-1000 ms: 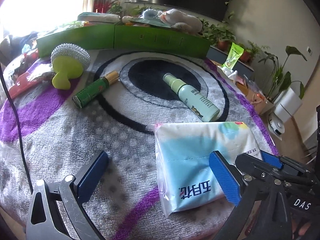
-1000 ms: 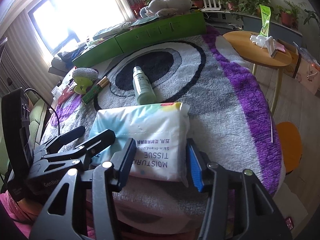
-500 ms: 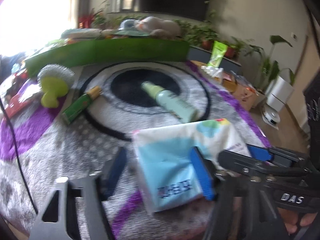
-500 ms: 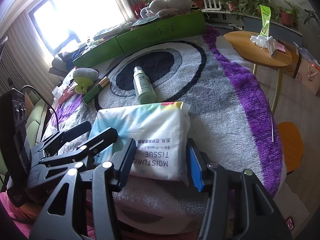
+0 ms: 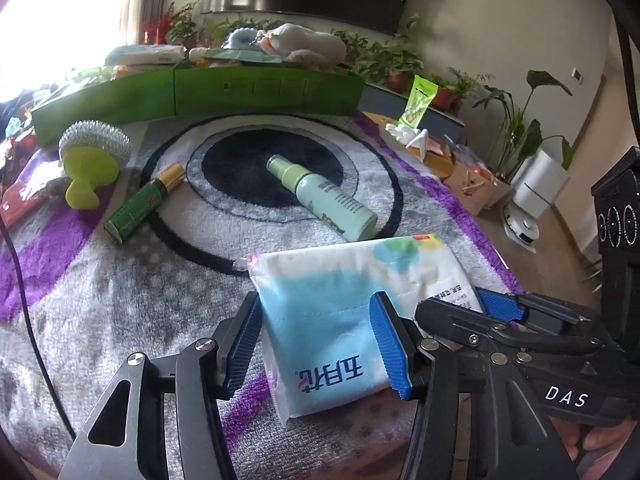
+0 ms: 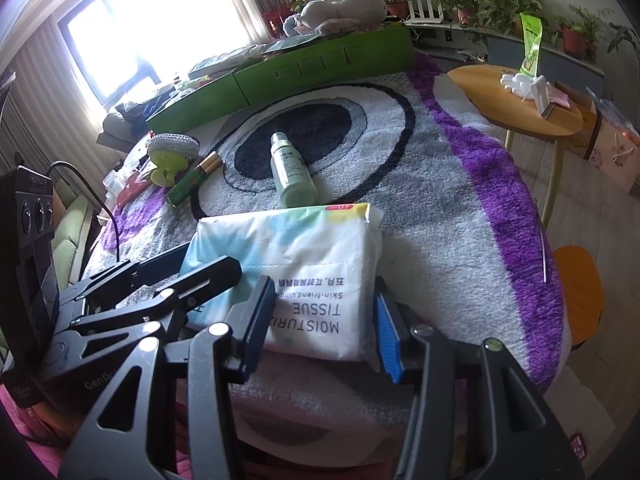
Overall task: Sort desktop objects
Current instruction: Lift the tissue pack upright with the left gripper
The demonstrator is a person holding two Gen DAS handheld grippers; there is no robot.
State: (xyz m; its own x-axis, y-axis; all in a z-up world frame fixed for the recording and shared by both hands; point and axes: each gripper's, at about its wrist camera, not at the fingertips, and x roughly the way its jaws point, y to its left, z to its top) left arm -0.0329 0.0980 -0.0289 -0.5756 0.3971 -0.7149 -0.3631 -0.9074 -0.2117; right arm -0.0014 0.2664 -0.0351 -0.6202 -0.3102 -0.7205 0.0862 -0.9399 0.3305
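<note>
A: Left wrist view: the left gripper [image 5: 318,344] sits at six o'clock, blue pads pressed against both sides of the tissue pack [image 5: 352,312], clamped on its near left end. The pack lies on the rug [image 5: 120,300].

B: And at four o'clock?

A: The right gripper [image 5: 490,308], on the pack's other end.

B: Right wrist view?

A: The right gripper [image 6: 320,320] straddles the tissue pack [image 6: 304,272] at six o'clock, jaws closing. The left pad touches the wrapper; I cannot tell whether the right pad touches. The left gripper [image 6: 168,272] is at nine o'clock, and the spray bottle [image 6: 292,176] lies beyond at twelve.
</note>
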